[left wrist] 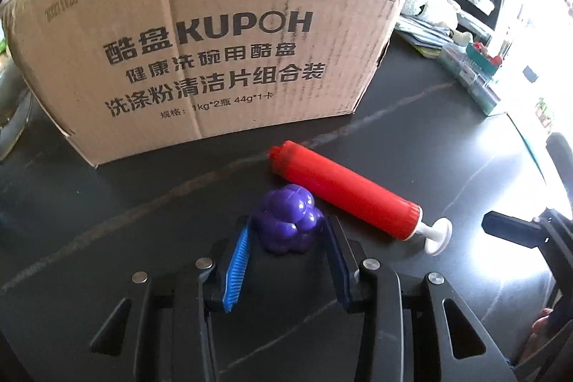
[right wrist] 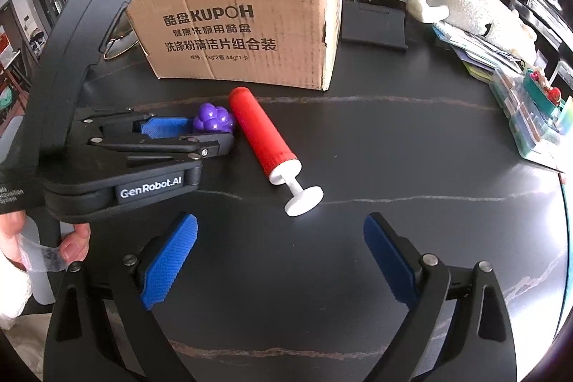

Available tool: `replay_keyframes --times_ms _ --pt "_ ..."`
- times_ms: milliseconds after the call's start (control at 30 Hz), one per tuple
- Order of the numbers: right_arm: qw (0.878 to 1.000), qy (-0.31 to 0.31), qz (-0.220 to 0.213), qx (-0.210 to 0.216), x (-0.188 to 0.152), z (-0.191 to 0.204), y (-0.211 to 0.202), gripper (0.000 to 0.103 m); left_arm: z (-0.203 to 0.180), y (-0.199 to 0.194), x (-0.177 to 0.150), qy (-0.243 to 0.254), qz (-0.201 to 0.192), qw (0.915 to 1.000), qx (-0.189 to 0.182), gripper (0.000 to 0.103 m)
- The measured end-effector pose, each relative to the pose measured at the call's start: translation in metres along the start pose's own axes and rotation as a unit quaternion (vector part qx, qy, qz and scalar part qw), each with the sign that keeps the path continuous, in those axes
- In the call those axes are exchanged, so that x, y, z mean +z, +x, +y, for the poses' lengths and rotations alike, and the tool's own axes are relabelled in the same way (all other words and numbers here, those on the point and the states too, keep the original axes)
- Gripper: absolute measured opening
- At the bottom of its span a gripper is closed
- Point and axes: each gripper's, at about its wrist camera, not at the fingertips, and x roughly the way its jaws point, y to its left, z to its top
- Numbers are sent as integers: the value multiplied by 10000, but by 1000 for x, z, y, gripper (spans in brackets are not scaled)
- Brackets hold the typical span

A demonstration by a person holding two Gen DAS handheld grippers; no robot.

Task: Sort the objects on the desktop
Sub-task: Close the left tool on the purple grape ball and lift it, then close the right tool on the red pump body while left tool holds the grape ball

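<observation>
A purple toy grape bunch (left wrist: 286, 219) sits on the dark table between the blue pads of my left gripper (left wrist: 286, 231), which touch it on both sides. It also shows in the right wrist view (right wrist: 213, 122), held at the tips of the left gripper (right wrist: 218, 131). A red hand pump (left wrist: 343, 190) with a white handle lies just right of the grapes, and shows in the right wrist view (right wrist: 263, 140). A brown cardboard box (left wrist: 200, 49) stands behind them, also in the right wrist view (right wrist: 247, 20). My right gripper (right wrist: 279, 231) is open and empty, nearer than the pump's handle.
A black stand (right wrist: 374, 24) sits right of the box. A white plush toy (right wrist: 472, 9), stacked papers and clear storage boxes (right wrist: 530, 110) line the table's right edge. A person's hand (right wrist: 71, 246) holds the left gripper.
</observation>
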Motion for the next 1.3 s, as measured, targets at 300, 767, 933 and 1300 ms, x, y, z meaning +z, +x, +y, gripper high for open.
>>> replay_keyframes --times_ms 300,767,933,1300 --pt "10000 -3 -85 46 2 -1 0 92 14 -19 -6 -43 -48 9999 149 37" --pt "9999 -129 -25 61 21 11 23 81 27 -32 -6 -13 -136 9988 472 37" --pt "9999 -103 -24 -9 22 13 29 79 36 -37 -9 -57 -117 9988 477 37" --pt "9999 50 50 -131 24 11 41 64 39 -35 -9 -134 -97 9988 471 37"
